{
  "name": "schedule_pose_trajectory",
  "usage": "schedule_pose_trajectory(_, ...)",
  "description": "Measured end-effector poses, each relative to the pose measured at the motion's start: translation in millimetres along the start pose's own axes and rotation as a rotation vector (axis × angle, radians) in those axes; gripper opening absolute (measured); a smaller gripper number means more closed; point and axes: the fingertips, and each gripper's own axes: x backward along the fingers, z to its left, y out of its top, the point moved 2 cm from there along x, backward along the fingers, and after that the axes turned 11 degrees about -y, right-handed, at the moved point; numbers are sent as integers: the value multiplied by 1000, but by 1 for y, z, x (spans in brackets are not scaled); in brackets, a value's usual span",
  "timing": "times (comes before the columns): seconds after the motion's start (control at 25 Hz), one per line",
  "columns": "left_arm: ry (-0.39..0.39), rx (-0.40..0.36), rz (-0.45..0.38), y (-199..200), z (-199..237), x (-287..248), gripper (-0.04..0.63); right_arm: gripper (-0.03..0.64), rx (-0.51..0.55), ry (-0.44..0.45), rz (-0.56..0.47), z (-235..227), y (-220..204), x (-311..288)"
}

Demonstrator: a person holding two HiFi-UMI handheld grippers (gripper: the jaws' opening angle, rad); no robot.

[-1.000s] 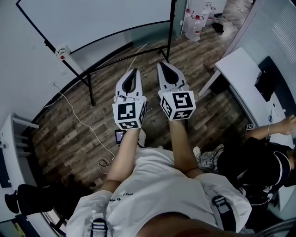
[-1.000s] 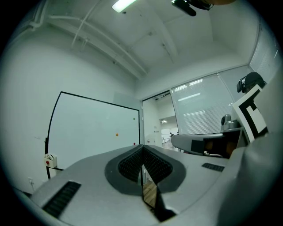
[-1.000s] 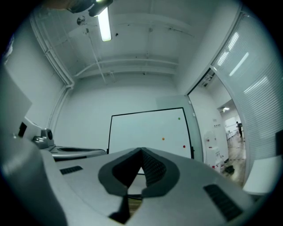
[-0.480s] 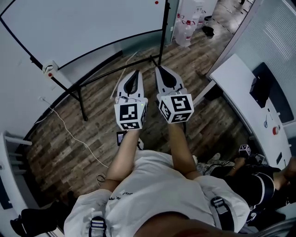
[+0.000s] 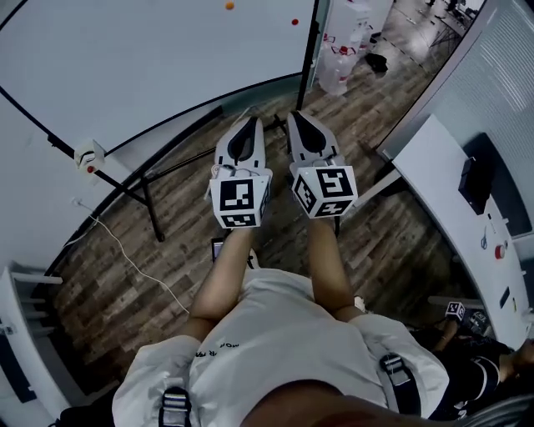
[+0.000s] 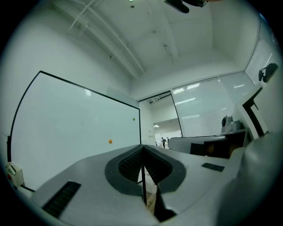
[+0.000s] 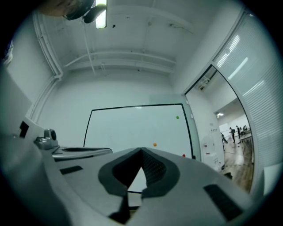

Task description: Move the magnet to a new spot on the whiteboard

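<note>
Left tongs (image 5: 248, 125), right tongs (image 5: 300, 121): shut, empty. Lies at 12 o'clock on whiteboard (image 5: 150, 58), well apart: orange magnet (image 5: 229, 5). Probably nearer left tongs.

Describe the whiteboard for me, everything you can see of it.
The whiteboard is a large white panel in a thin black frame. It stands upright on a black stand whose legs rest on the wooden floor. Its surface is blank except for three small round magnets toward its right side: a green magnet highest, an orange magnet lower, and a red magnet lowest, near the right edge.
</note>
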Motion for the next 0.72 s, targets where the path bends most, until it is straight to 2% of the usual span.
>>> schedule_pose_trajectory(0.36,11,16,30,-23,96,-30,3,5,-19,-19,38,24,-26,-94)
schedule_pose_trajectory(0.72,4,35,41,-40,134,-60,3,5,13,-20,74,34,-43,-143)
